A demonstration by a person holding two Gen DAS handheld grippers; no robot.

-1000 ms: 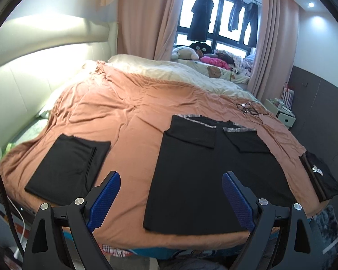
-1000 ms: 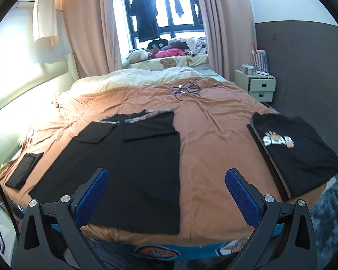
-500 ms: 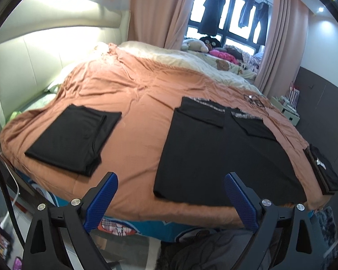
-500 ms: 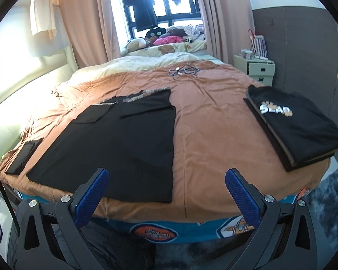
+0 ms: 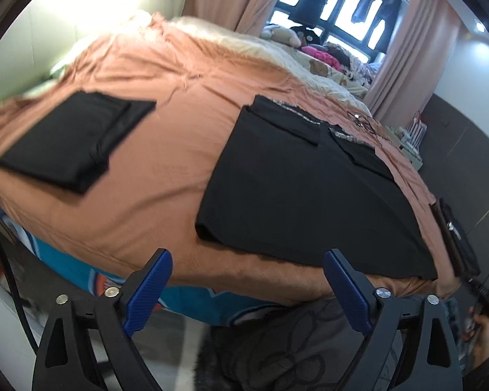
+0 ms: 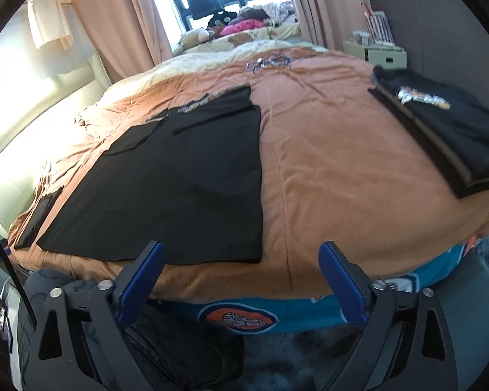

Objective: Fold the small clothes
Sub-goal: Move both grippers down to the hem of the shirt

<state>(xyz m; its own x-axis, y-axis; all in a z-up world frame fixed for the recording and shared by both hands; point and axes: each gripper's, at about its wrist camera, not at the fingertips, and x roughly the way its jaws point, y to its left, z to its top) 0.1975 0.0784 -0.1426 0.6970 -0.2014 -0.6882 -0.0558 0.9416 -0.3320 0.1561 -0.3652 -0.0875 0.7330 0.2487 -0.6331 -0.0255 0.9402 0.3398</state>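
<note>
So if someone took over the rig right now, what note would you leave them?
Left tool: jaws closing, nothing between them, short of the bed edge.
Right tool: jaws closing, also empty.
Black shirt: flat on the orange bedspread, sides and sleeves already folded in, near hem closest to both tools.
Done: folded black piece to the left, printed folded stack to the right.
Left: probably grip the near hem and fold the shirt up.

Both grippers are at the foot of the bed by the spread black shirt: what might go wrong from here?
The black shirt lies flat on the soft brown blanket, so the closing, empty right gripper or left gripper could pinch blanket with the hem. Uneven grabs may skew the fold.
</note>
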